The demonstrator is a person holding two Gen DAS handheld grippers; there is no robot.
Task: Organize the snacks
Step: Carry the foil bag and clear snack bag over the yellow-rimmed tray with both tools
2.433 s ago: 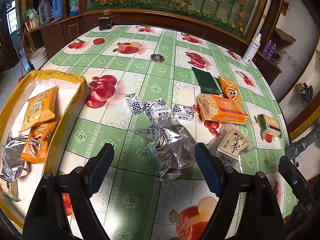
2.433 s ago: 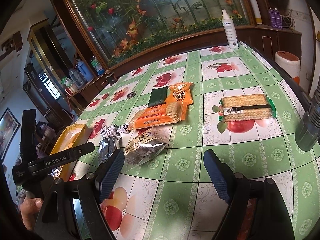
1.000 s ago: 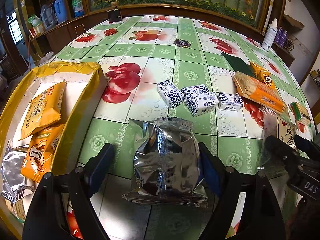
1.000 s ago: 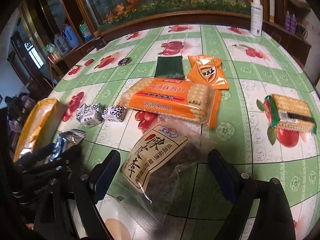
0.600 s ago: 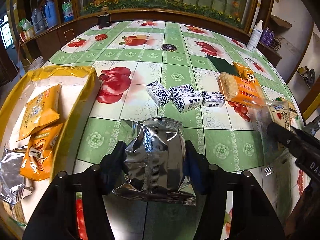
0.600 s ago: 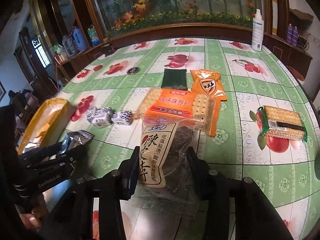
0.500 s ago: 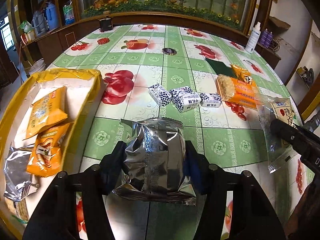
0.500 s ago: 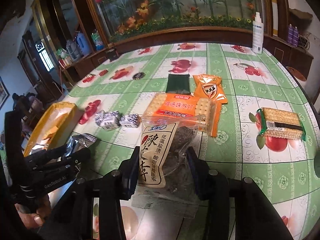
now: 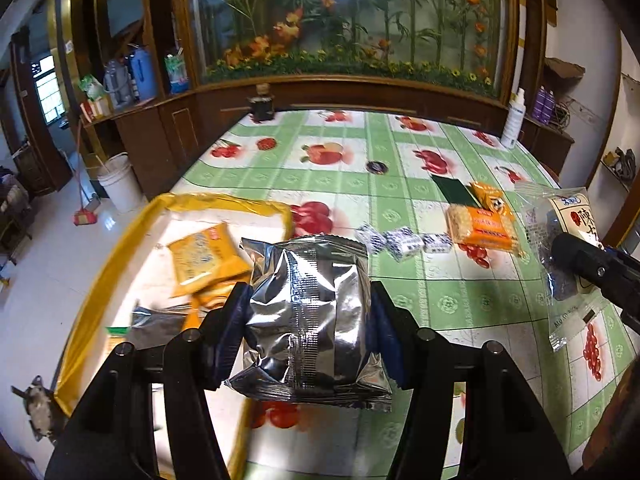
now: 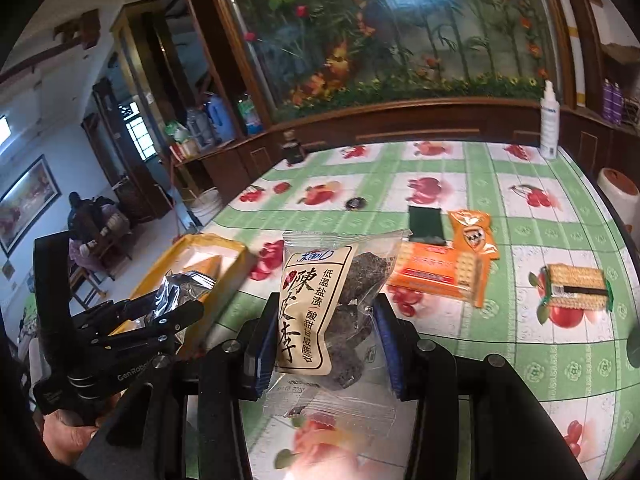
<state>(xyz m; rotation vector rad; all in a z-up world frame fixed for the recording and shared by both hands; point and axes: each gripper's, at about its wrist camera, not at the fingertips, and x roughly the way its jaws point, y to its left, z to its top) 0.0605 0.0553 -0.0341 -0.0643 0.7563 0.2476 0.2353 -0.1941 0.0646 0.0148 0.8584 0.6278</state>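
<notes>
My left gripper [image 9: 306,332] is shut on a silver foil snack bag [image 9: 308,316] and holds it in the air beside the yellow tray [image 9: 100,280], which holds orange packets [image 9: 200,256] and a silver bag [image 9: 156,320]. My right gripper [image 10: 326,340] is shut on a clear bag of dried plums [image 10: 332,300] with a beige label, lifted above the table. The left gripper with its foil bag [image 10: 180,292] shows in the right wrist view, by the tray [image 10: 208,248]. The plum bag [image 9: 560,240] shows at the right in the left wrist view.
On the green fruit-print tablecloth [image 9: 460,300] lie three small blue-white packets [image 9: 404,240], an orange cracker pack [image 9: 484,226], a small orange packet [image 10: 472,236], a dark green packet [image 10: 426,224] and a green-wrapped cracker pack [image 10: 576,288]. A white spray bottle [image 10: 548,124] stands at the far edge.
Both grippers have closed on their bags and lifted them off the table. The left gripper has swung left towards the yellow tray; the right one has risen and follows to the left.
</notes>
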